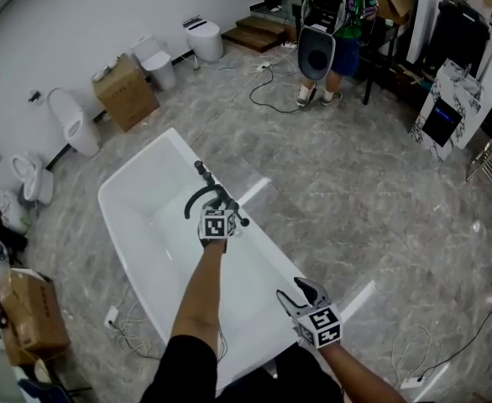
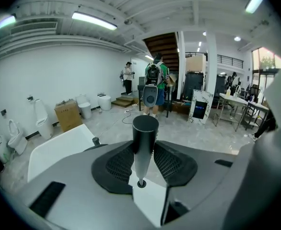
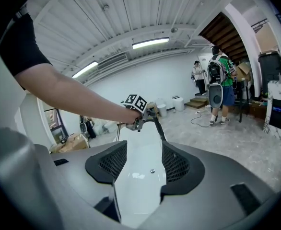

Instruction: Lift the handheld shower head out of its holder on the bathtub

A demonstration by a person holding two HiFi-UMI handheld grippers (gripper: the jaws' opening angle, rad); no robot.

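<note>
The white bathtub [image 1: 137, 200] lies slantwise below me. My left gripper [image 1: 222, 218] hangs above its far rim, shut on the black handheld shower head [image 1: 232, 205]. The black hose [image 1: 196, 198] curves down from it beside the black faucet [image 1: 202, 170]. In the left gripper view the shower head [image 2: 145, 140] stands upright as a dark cylinder, with both pads [image 2: 121, 163] pressed on its sides. Its thin lower end reaches down to a small round fitting [image 2: 141, 183] on the white rim. My right gripper [image 1: 301, 295] is open and holds nothing, near the tub's near end [image 3: 139, 176].
A person with a backpack [image 1: 330, 15] stands at the back near stairs. Toilets [image 1: 74, 124] and a cardboard box [image 1: 127, 91] line the left wall. Cables [image 1: 271, 82] trail over the marble floor, and another box [image 1: 32, 313] sits at the near left.
</note>
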